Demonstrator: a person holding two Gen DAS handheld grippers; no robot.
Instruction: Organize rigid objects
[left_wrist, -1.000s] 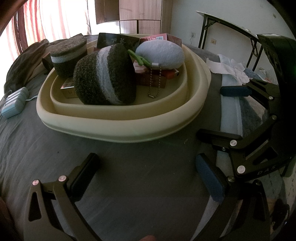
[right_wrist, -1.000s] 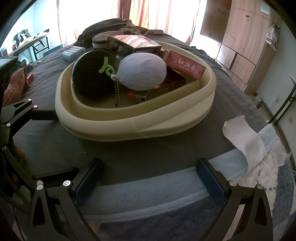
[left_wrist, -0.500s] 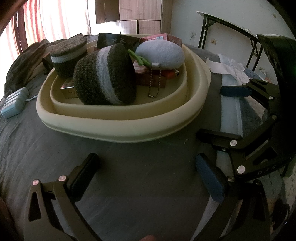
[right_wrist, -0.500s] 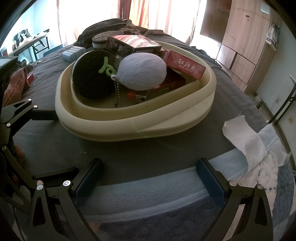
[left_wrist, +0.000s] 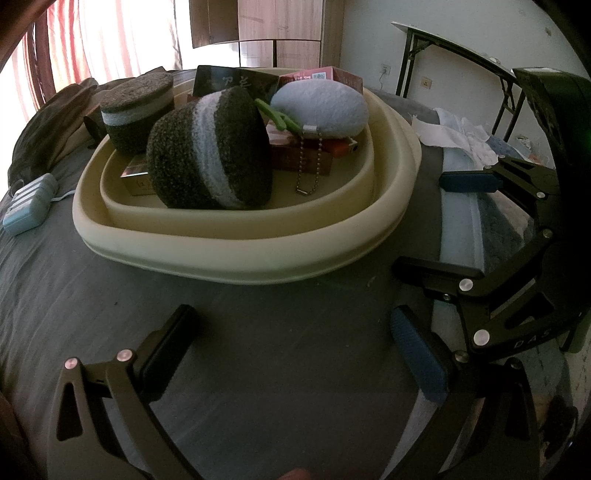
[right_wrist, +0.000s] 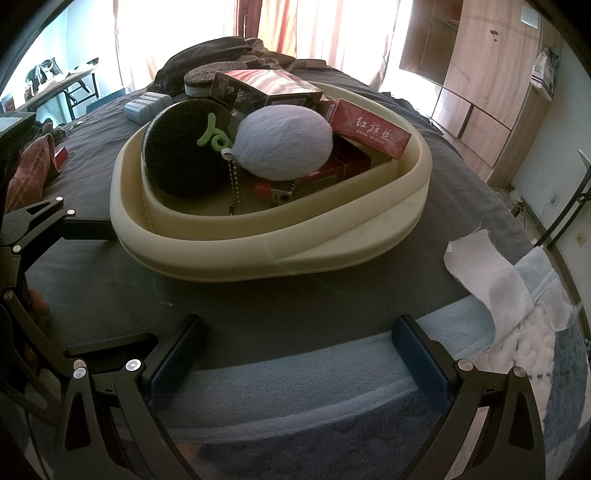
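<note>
A cream basin (left_wrist: 240, 254) (right_wrist: 229, 258) rests on the dark grey bed cover. Inside lie a dark fuzzy round toy with a pale band (left_wrist: 210, 151) (right_wrist: 181, 162), a pale blue plush keychain (left_wrist: 321, 107) (right_wrist: 284, 140) with a ball chain, red boxes (right_wrist: 369, 129), a dark box (right_wrist: 258, 88) and an orange lighter (right_wrist: 273, 194). A second fuzzy round toy (left_wrist: 136, 107) leans at the far rim. My left gripper (left_wrist: 295, 347) is open just before the basin. My right gripper (right_wrist: 295, 350) is open too, empty, beside the left one (right_wrist: 55, 225).
A pale blue case (left_wrist: 29, 203) (right_wrist: 146, 105) lies on the cover left of the basin. White cloth (right_wrist: 491, 277) and a light blue towel (right_wrist: 295, 384) lie at the bed's near right. A folding table (left_wrist: 461, 62) and wardrobe (right_wrist: 480, 74) stand beyond.
</note>
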